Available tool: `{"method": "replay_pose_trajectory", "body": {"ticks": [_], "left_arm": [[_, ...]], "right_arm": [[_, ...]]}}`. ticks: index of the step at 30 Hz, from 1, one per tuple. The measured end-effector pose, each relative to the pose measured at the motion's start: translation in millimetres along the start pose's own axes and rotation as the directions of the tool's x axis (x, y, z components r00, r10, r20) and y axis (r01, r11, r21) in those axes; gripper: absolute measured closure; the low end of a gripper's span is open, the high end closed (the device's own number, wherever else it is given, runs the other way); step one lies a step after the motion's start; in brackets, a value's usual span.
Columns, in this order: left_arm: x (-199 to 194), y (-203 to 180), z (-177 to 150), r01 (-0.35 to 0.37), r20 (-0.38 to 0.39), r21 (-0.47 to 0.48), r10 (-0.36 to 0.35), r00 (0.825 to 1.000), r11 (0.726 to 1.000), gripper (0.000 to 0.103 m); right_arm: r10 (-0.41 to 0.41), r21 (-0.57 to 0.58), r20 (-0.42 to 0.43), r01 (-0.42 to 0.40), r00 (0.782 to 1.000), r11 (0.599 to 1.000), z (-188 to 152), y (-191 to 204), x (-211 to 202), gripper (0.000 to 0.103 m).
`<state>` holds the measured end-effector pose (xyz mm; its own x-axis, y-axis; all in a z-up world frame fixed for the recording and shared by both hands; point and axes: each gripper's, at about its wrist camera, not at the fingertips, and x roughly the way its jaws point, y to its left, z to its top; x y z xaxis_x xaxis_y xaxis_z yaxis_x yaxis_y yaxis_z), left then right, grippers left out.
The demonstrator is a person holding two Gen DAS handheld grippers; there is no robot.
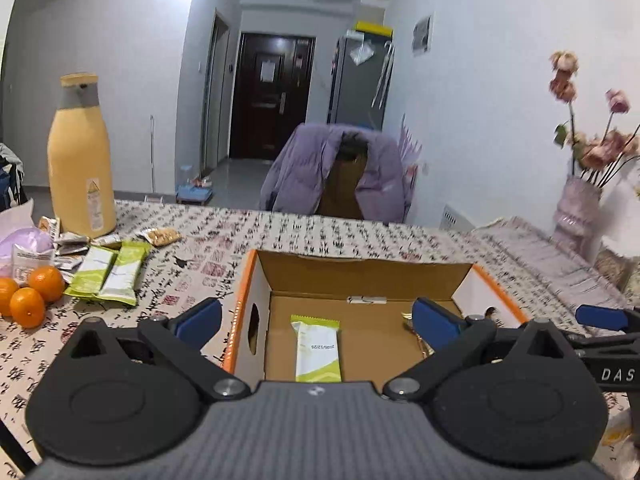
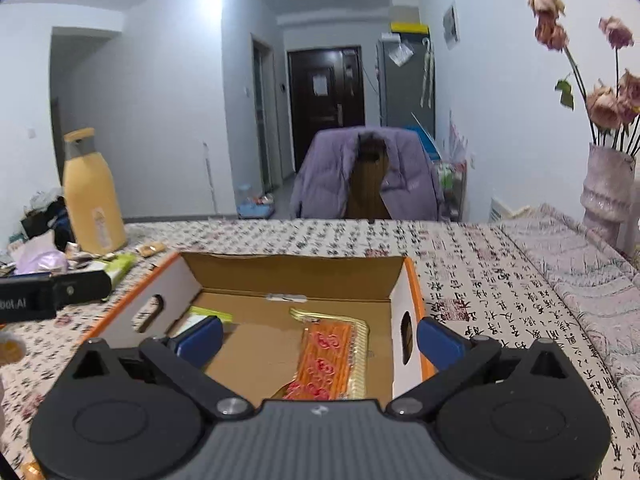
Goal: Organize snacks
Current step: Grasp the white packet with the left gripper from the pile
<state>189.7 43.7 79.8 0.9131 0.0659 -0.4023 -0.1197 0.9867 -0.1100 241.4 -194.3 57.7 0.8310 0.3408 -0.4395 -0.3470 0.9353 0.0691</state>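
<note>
both tongs stand spread wide and grip nothing: the left tongs [image 1: 316,320] hang over the near edge of the cardboard box [image 1: 256,276], the right tongs [image 2: 320,336] over the same box from its other side.

the box sits open in the middle of the tabletop [image 1: 320,236]. in it lie two snacks: one green and white snack packet [image 1: 318,350] flat on the floor at the left, and one orange and gold packet [image 2: 330,360] at the right. they lie apart, not touching.

still outside, on the tabletop left of the box, lie two more green and white packets [image 1: 110,274] side by side, one small clear packet of nuts [image 1: 162,236], and a heap of small silvery wrappers [image 1: 72,244] that i cannot count. three oranges [image 1: 30,296] rest together near the edge, and one tall yellow bottle [image 1: 80,160] stands behind.

the flat packets look light, thin and slick, likely to bend or slide under a pinch, so the best hold is probably across the narrow width near the middle, or by a sealed end. the oranges are round and could roll, so they want a hold across the widest part.
</note>
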Motion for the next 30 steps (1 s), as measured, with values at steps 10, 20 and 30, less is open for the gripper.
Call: {"method": "replay_pose_trajectory", "body": {"ticks": [10, 20, 30], "left_arm": [[-62.2, 5.2, -30.7, 0.016, 0.073, 0.016, -0.017, 0.997, 1.0, 0.0], [-93.8, 11.2, -80.4, -0.022, 0.028, 0.081, 0.02, 0.999, 0.996, 0.0], [-97.1, 25.7, -131.8, -0.011, -0.163, 0.062, 0.021, 0.986, 0.998, 0.0]], "right_arm": [[0.049, -0.05, 0.101, -0.044, 0.994, 0.998, -35.4, 23.9, -69.1, 0.0], [0.076, -0.06, 0.11, -0.069, 0.991, 0.996, -84.1, 38.8, -106.3, 0.0], [0.047, -0.048, 0.079, -0.043, 0.996, 0.998, -133.3, 40.4, -122.4, 0.0]]}}
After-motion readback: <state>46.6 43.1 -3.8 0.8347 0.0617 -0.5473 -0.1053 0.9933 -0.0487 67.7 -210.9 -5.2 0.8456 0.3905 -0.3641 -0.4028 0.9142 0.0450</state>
